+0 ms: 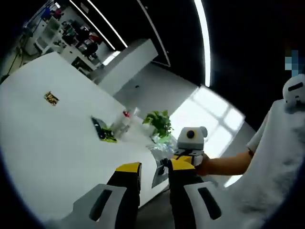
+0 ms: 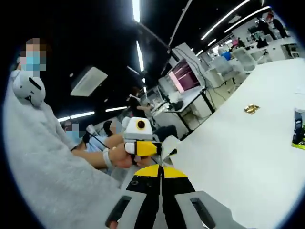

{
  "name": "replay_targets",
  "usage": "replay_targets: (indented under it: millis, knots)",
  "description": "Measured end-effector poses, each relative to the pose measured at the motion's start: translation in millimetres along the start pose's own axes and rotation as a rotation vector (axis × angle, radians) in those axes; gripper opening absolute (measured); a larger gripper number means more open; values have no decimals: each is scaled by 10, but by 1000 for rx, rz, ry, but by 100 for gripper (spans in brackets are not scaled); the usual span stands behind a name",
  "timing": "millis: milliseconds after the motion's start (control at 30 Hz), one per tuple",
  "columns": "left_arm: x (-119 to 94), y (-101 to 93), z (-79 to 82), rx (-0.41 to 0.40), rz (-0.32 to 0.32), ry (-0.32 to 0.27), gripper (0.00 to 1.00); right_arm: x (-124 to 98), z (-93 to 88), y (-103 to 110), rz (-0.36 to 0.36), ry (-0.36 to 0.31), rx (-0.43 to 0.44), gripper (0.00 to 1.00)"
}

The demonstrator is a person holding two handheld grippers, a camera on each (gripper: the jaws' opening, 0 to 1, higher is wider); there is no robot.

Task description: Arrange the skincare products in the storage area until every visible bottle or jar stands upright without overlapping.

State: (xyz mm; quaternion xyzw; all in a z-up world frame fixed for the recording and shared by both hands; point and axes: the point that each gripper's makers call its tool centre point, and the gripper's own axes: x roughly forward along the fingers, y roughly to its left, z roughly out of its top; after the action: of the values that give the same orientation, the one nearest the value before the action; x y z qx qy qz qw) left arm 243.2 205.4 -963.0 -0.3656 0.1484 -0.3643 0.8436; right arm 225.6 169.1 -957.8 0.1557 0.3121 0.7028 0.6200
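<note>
A clear bottle with a red cap lies on its side on the white table, beside a dark and green packet and a small potted plant. My left gripper hangs over the table's near corner, jaws apart with nothing held. The right gripper comes in from the right, held in a hand. In the right gripper view my right gripper is shut with yellow tips touching. It points at the left gripper, which is off the table's edge.
A small gold item lies alone on the table. The packet shows at the right edge. A person in a grey top stands close by the table corner. Desks, monitors and people fill the room behind.
</note>
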Motion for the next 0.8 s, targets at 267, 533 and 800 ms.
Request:
replay_targets:
  millis: [267,533,800]
  knots:
    - [-53,-104,50,-75,-71,-25,0,68,-47,11,9,1,53,0]
    - [-54,-184,30,-80,-103,-9,0,114,79,28,41,-98,150,9]
    - [-49,-154,12,-75,-85,3,0,134,123,50,44,-87,113,0]
